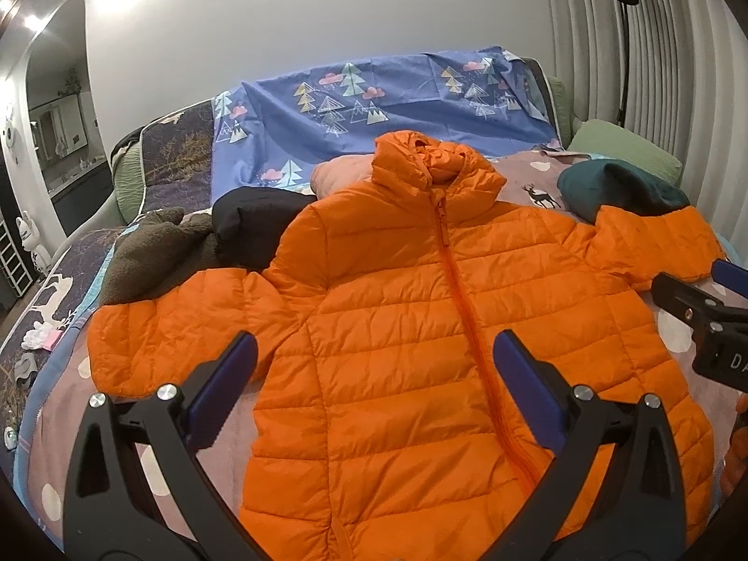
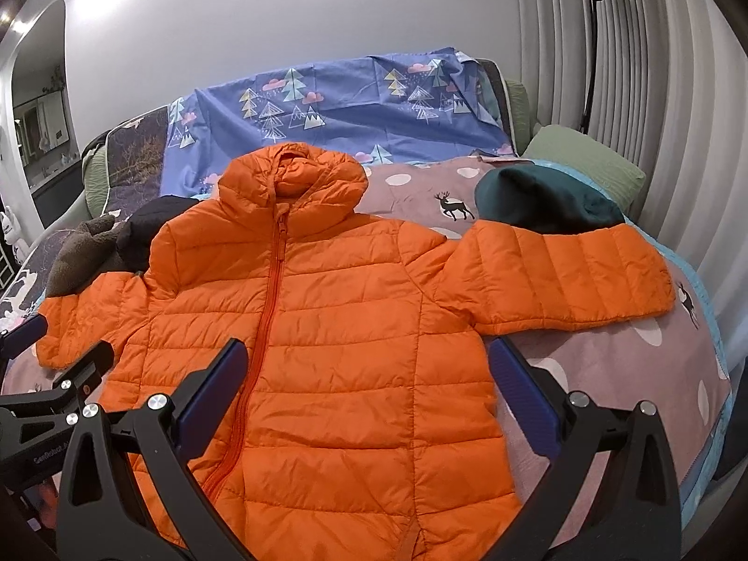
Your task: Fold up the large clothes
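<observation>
An orange quilted hooded jacket (image 1: 402,308) lies flat, front up and zipped, on the bed, both sleeves spread out sideways; it also shows in the right wrist view (image 2: 355,327). My left gripper (image 1: 374,355) is open and empty, hovering above the jacket's lower left chest. My right gripper (image 2: 367,360) is open and empty above the jacket's lower right side; it also shows at the right edge of the left wrist view (image 1: 692,299). The left gripper shows at the left edge of the right wrist view (image 2: 51,350).
A brown fleece garment (image 1: 154,252), a black garment (image 1: 252,229) and a pink one (image 1: 341,173) lie behind the left sleeve. A teal garment (image 2: 547,205) and a green pillow (image 2: 579,159) lie behind the right sleeve. A blue tree-print sheet (image 1: 374,93) covers the headboard.
</observation>
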`<state>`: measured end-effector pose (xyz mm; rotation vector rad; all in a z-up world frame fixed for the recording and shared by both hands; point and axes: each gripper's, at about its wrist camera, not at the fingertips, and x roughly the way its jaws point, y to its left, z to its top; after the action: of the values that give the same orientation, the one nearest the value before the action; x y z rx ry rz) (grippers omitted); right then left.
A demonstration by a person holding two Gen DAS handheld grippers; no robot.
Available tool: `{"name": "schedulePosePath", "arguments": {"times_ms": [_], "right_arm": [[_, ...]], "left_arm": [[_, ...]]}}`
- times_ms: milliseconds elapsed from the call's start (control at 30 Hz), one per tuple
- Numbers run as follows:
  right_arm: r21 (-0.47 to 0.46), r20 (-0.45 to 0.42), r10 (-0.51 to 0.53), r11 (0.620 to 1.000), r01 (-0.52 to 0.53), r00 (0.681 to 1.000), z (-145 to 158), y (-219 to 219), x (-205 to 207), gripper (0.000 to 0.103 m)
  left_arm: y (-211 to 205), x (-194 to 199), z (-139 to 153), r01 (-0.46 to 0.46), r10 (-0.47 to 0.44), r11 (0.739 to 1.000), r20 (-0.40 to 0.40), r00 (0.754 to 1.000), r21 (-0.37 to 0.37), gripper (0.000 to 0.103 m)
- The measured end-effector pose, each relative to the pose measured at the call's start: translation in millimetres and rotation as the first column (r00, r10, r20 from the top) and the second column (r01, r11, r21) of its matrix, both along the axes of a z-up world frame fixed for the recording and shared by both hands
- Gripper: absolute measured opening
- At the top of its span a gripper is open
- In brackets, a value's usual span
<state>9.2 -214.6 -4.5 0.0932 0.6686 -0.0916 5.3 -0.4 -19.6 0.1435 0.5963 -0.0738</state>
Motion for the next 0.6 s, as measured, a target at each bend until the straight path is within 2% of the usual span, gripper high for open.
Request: {"name": "schedulePosePath", "arguments": {"times_ms": [100, 233, 400, 600], "right_arm": [[-0.020, -0.019, -0.008, 1.000, 0.008, 1.000, -1.9, 0.9, 3.5, 0.102], [-0.075, -0.089, -0.023, 0.997, 0.017, 0.996, -12.8, 4.0, 10.8, 0.102], [-0.064, -0.156, -0.035, 0.998, 0.026, 0.987, -28.6, 2.8, 14.2, 0.102], [-0.064, -0.170, -0.036, 0.998, 0.025, 0.985, -31.5, 3.1, 12.9, 0.102]], "left_arm": [[2.8, 0.6, -0.5, -0.025, 0.025, 1.000, 0.016, 1.000, 0.000, 0.101], [3.7, 7.0, -7.6, 0.006, -0.006, 1.000, -0.066, 0.998, -0.002, 0.101], [4.3, 8.0, -17.8, 0.051, -0.057, 0.997, -0.121, 0.991, -0.048, 0.101], [-2.5, 8.9, -26.6, 0.055, -0.058, 0.998, -0.146, 0.988, -0.024, 0.101]]}}
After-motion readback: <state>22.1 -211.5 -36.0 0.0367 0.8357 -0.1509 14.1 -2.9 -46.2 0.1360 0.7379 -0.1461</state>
